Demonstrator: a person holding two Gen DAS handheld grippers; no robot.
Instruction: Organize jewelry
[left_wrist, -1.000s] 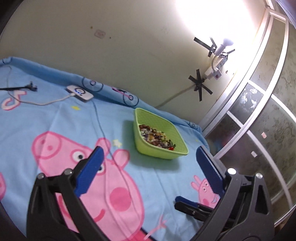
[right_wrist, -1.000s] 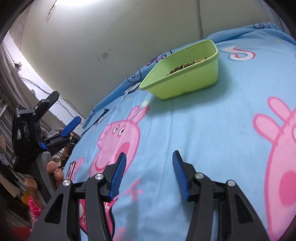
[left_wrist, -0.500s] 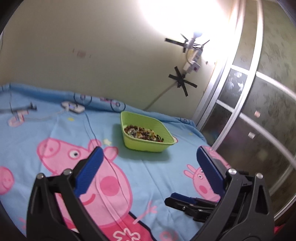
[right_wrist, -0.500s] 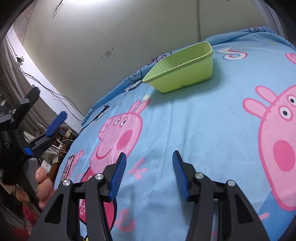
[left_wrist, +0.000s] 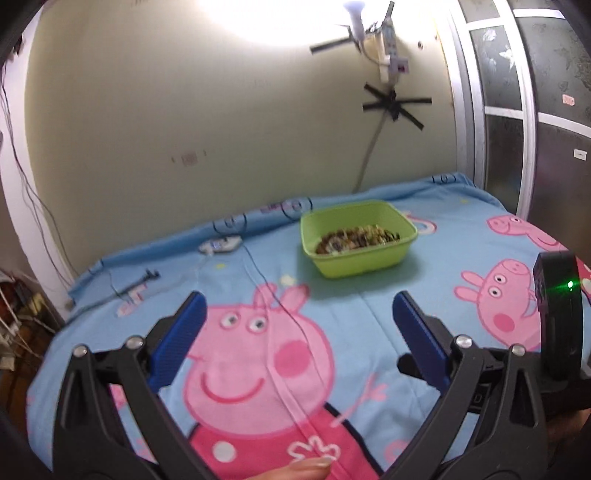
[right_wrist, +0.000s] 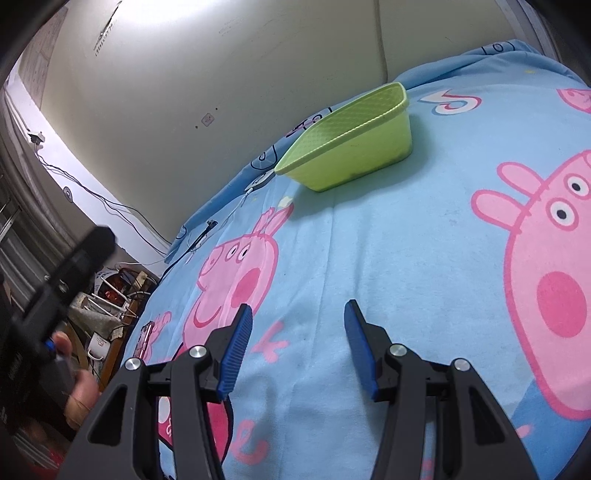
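A lime-green plastic tub (left_wrist: 360, 254) stands on the far part of a blue cartoon-pig bedsheet (left_wrist: 332, 317), with a heap of mixed jewelry (left_wrist: 356, 238) inside. My left gripper (left_wrist: 297, 301) hovers well short of it, blue pads wide apart, nothing between them. In the right wrist view the same tub (right_wrist: 354, 162) shows only its side wall and rim; its contents are hidden. My right gripper (right_wrist: 297, 315) hangs low over the sheet, jaws apart and empty. The right gripper's black body (left_wrist: 557, 317) shows at the left view's right edge.
A white charger block (left_wrist: 219, 244) with thin cables (left_wrist: 280, 306) lies on the sheet left of the tub. A wall runs behind the bed; dark glass doors (left_wrist: 546, 118) stand on the right. Clutter (right_wrist: 110, 295) sits on the floor off the bed's left side. A hand (right_wrist: 79, 398) grips the left tool.
The left wrist view has rolled level and swung left, so the tub now sits farther off near centre. The right gripper barely moved; its jaws stayed the same width.
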